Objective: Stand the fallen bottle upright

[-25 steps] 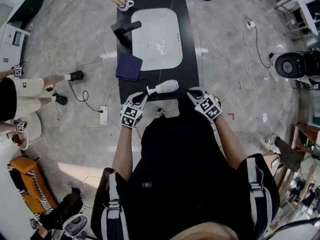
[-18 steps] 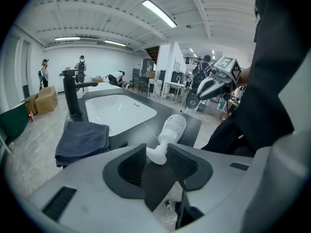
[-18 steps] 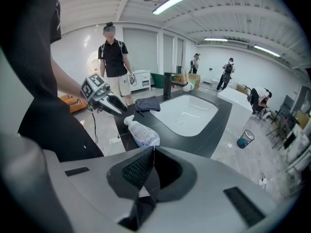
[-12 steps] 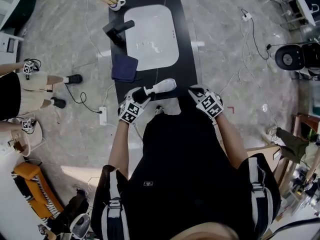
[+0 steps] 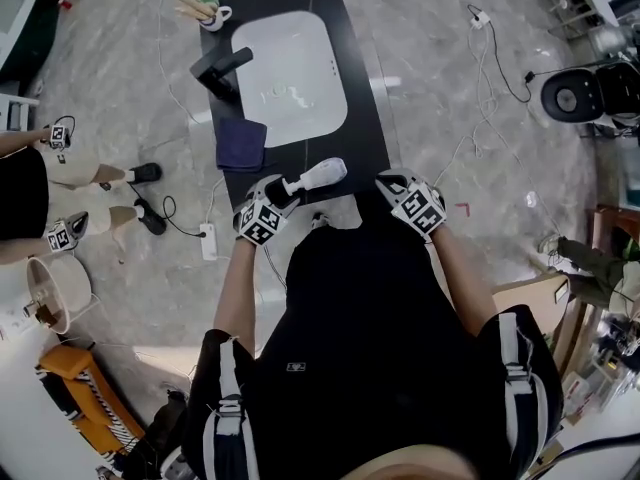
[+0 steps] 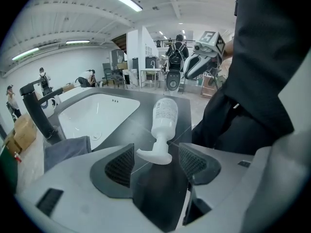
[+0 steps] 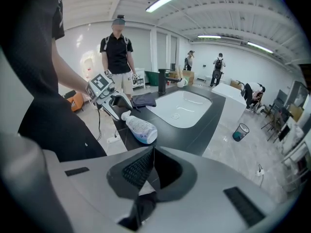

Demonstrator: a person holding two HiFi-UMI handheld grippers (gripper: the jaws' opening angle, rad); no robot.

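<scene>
Lying on the black countertop (image 5: pixel 362 108), the white plastic pump bottle (image 5: pixel 318 176) has its head between the just-opened jaws of the left gripper (image 6: pixel 155 161), untouched; pinching there risks swivelling. The right gripper (image 7: pixel 151 174) is closed, empty.

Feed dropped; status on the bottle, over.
Left hand-held gripper just opened, head of pump bottle between jaws. Right hand-held gripper shut, empty. Bottle lying on counter. Nothing blocking.

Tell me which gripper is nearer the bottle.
Left. The left gripper, jaws just opened, has the pump head of the bottle between them; the right gripper, shut, sits clear of its base end.
</scene>
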